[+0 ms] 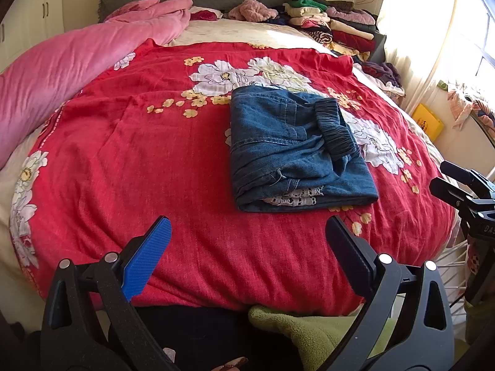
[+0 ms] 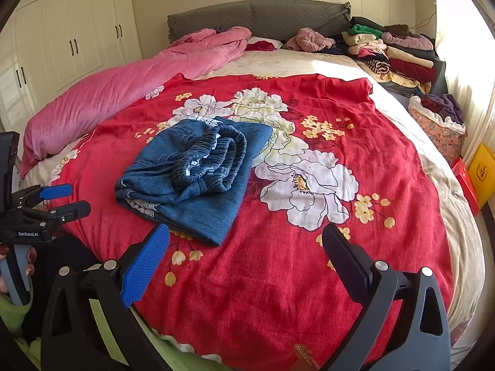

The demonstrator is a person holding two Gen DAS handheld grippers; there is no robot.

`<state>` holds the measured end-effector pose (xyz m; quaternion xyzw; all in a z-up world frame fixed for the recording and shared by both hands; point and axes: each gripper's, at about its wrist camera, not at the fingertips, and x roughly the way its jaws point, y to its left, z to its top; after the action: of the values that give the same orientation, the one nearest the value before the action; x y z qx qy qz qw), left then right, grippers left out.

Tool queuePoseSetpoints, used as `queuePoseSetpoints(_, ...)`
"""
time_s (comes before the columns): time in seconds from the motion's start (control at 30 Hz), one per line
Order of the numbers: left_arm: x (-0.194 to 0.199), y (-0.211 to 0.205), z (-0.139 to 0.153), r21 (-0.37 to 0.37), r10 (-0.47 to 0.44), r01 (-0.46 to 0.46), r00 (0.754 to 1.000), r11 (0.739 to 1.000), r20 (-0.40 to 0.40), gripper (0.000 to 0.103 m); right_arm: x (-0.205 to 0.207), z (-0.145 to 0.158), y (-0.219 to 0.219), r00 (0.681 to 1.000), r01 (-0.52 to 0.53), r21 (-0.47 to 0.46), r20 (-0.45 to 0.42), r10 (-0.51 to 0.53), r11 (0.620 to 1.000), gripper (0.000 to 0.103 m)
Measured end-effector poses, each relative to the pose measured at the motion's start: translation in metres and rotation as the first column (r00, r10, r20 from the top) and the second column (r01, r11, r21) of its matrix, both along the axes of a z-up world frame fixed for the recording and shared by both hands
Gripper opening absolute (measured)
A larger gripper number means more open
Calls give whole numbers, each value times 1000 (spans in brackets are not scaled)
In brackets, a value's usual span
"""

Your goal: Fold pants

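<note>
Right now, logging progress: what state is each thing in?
denim pants: folded into a compact bundle, lying flat on the bedspread
left gripper: open, empty
right gripper: open, empty
red floral bedspread: spread out, wrinkled
pink quilt: bunched along the bed's side

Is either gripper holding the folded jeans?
No: the folded jeans lie free on the red floral bedspread, both grippers open and apart from them.

Black clamp-style left gripper (image 1: 247,232) — one blue ribbed pad, one black, silver rivets, green fleece sleeve (image 1: 309,330).
</note>
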<state>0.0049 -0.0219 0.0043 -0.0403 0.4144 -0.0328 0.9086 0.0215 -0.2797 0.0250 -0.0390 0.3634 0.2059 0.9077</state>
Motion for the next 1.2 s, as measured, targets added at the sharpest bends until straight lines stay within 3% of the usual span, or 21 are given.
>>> queuePoseSetpoints(1.2, 0, 3, -7, 10, 17, -16, 1000, 1000, -24, 93, 0, -2, -8, 1000, 13, 0, 0, -13, 1000, 98)
